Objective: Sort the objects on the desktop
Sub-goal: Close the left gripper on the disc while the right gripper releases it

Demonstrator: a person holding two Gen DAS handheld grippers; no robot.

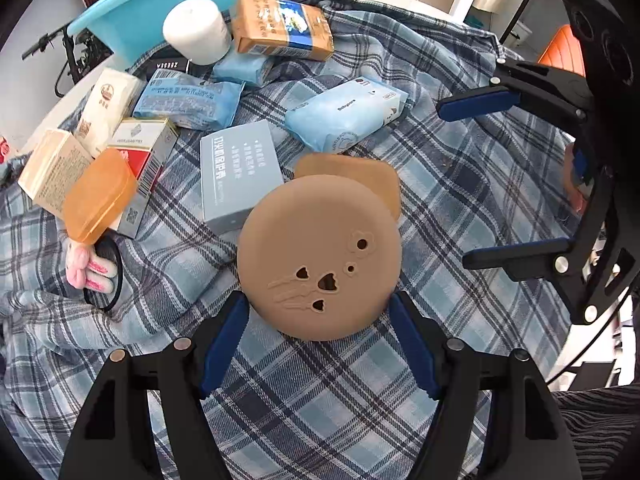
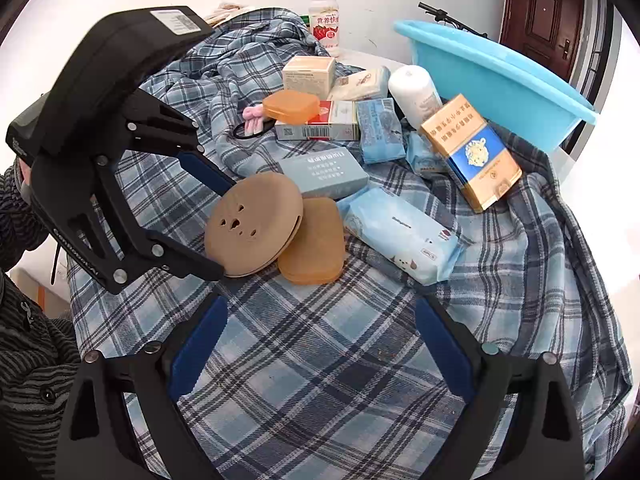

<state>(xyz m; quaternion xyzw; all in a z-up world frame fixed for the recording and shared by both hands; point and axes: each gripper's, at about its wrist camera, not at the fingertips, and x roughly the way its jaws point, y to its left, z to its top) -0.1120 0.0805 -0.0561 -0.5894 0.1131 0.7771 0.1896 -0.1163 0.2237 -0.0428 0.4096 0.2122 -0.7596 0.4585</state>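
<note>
**Round disc between my left jaws, basin far ahead**

My left gripper (image 1: 320, 316) grips the round tan disc (image 1: 320, 256): the blue pads press its near edge from both sides, and the disc stands tilted up and away from me, its face with the small cut-out holes turned toward my camera. In the right wrist view the far edge of the disc leans over the square tan pad (image 2: 312, 242) behind it; whether they touch I cannot tell. My right gripper (image 2: 320, 344) is spread wide with nothing between its jaws, hovering over bare plaid cloth (image 2: 320, 360) on the desk, the disc ahead and to the left.

The move I judge next turns on one relation: the blue basin (image 1: 160, 4) lies well ahead of my left jaws and to their left, beyond the grey box (image 1: 238, 174), the blue wipes packet (image 1: 346, 116) and the white roll (image 1: 198, 30). My left is the loaded hand, so I expect it must carry the disc up and over that clutter.

The basin's inside is hidden in both views, so I cannot say what it holds. The disc's far rim is out of my left camera's sight.
</note>
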